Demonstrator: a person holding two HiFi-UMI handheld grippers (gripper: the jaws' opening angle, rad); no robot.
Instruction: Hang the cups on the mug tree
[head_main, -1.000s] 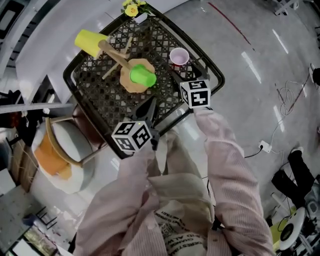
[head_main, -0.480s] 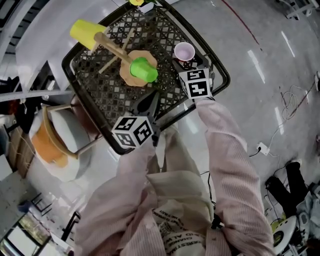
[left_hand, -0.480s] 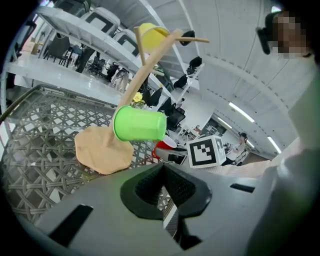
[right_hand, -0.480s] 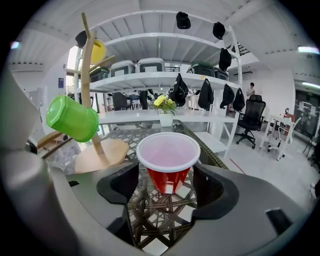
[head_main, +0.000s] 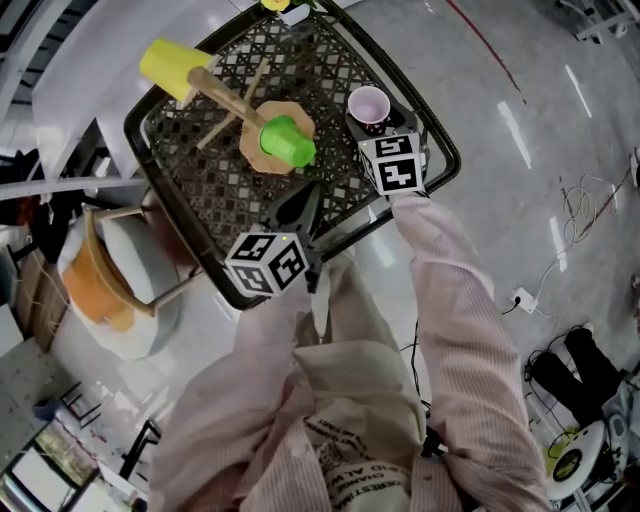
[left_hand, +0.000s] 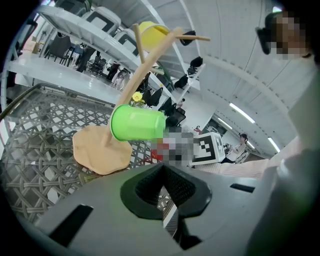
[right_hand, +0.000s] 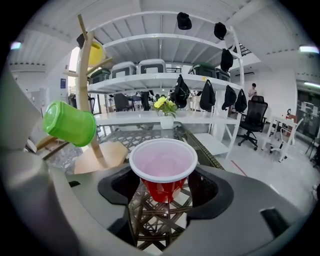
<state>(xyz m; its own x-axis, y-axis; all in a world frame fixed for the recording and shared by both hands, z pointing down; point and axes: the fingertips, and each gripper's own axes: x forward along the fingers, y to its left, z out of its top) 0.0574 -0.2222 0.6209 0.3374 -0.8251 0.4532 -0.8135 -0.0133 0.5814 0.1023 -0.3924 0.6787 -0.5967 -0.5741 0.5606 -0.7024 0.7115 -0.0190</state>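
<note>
A wooden mug tree (head_main: 262, 158) stands on the black lattice table (head_main: 190, 195). It carries a green cup (head_main: 287, 140) on a low peg and a yellow cup (head_main: 173, 68) at its top. A red cup (right_hand: 163, 170) with a white rim stands upright on the lattice near the table's right edge. My right gripper (right_hand: 165, 189) is open, one jaw on either side of this cup, with gaps showing. My left gripper (left_hand: 165, 186) is shut and empty, at the table's near edge, pointing at the green cup (left_hand: 137, 123) and the tree's base (left_hand: 100, 150).
The table has a raised rim (head_main: 440, 150). A small vase of yellow flowers (right_hand: 166, 111) sits at its far corner. A chair with an orange cushion (head_main: 110, 290) stands at the left. Cables (head_main: 560, 250) lie on the shiny floor at the right.
Over the last second my right gripper moved forward until its jaws stood around the red cup. The left gripper has hardly moved.
</note>
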